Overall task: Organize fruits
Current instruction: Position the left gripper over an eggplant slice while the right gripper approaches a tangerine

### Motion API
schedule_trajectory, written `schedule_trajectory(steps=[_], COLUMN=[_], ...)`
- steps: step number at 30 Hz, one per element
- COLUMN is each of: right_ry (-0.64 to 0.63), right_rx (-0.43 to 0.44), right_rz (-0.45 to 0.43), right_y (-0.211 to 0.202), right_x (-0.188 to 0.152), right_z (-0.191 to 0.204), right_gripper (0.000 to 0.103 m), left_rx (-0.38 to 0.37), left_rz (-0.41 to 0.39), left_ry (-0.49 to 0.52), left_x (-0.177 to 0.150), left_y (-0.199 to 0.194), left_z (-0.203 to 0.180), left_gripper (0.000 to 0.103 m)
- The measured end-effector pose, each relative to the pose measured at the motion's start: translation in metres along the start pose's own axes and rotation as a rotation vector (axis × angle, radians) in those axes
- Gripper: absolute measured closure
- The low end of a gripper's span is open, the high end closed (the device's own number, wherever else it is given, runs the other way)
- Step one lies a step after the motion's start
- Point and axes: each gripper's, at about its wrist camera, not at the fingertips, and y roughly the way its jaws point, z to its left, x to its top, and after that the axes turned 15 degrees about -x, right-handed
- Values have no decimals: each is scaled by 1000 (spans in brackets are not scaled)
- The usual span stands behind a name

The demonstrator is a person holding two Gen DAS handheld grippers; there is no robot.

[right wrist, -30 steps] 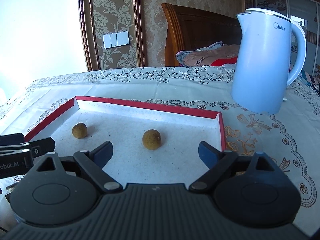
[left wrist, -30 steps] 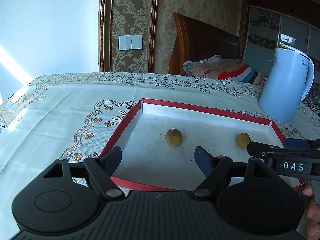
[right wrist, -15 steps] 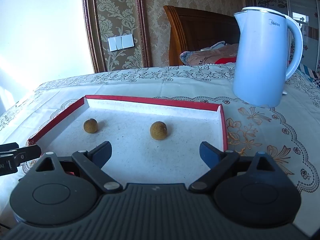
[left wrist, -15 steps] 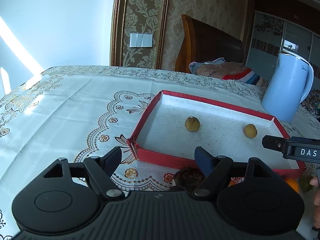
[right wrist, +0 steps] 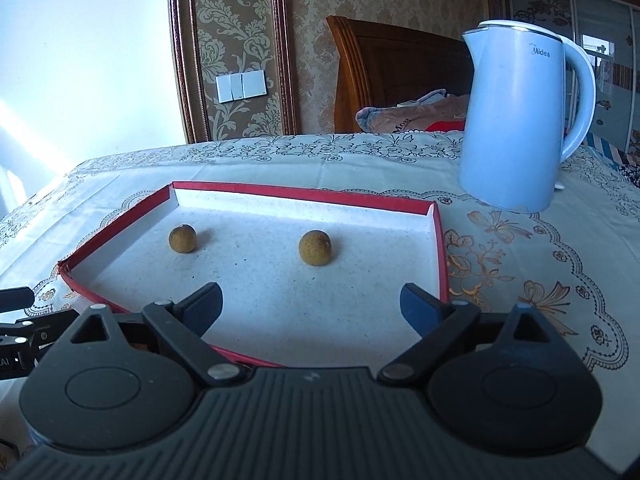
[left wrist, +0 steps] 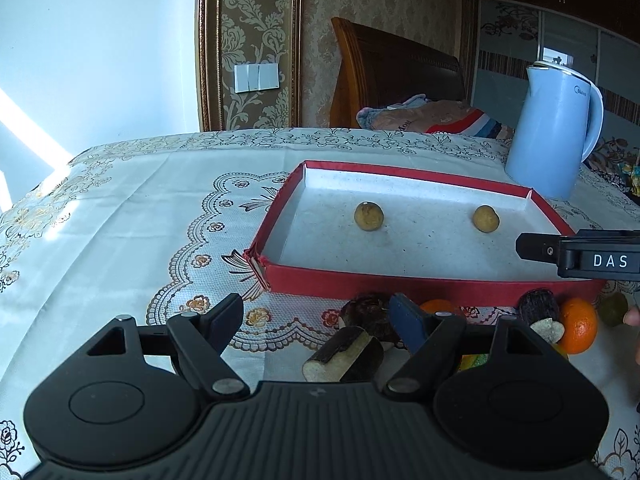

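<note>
A shallow red-rimmed tray (left wrist: 276, 212) (right wrist: 438, 248) lies on the tablecloth with two small round brown fruits in it, a left one (left wrist: 368, 216) (right wrist: 183, 239) and a right one (left wrist: 485, 218) (right wrist: 315, 247). In front of the tray lie dark water chestnuts (left wrist: 366, 312), a cut dark stick piece (left wrist: 344, 354), an orange (left wrist: 578, 325) and a small green fruit (left wrist: 613, 309). My left gripper (left wrist: 318, 320) is open and empty, above the cloth before the tray. My right gripper (right wrist: 311, 300) is open and empty over the tray's near part; it also shows in the left wrist view (left wrist: 580, 258).
A light blue kettle (left wrist: 554, 136) (right wrist: 520, 124) stands behind the tray at the right. The embroidered tablecloth (left wrist: 120, 216) covers the table. A wooden chair back (left wrist: 392, 80) with a pile of cloth stands beyond the far edge.
My left gripper has pulled back from over the tray, so the fruits in front of the tray came into view. My right gripper has drawn back slightly. Both stay open.
</note>
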Motion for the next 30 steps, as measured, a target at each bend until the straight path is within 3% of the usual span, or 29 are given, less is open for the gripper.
schedule_trajectory(steps=[30], right_ry=[46], right_rx=[-23], right_rz=[-12], right_y=[-16], right_x=[-22], right_z=[-15], right_gripper=[4], left_rx=[-3], left_rz=[98], left_ry=[95], left_x=[-20], left_y=[0], left_z=[-9], left_gripper=[23])
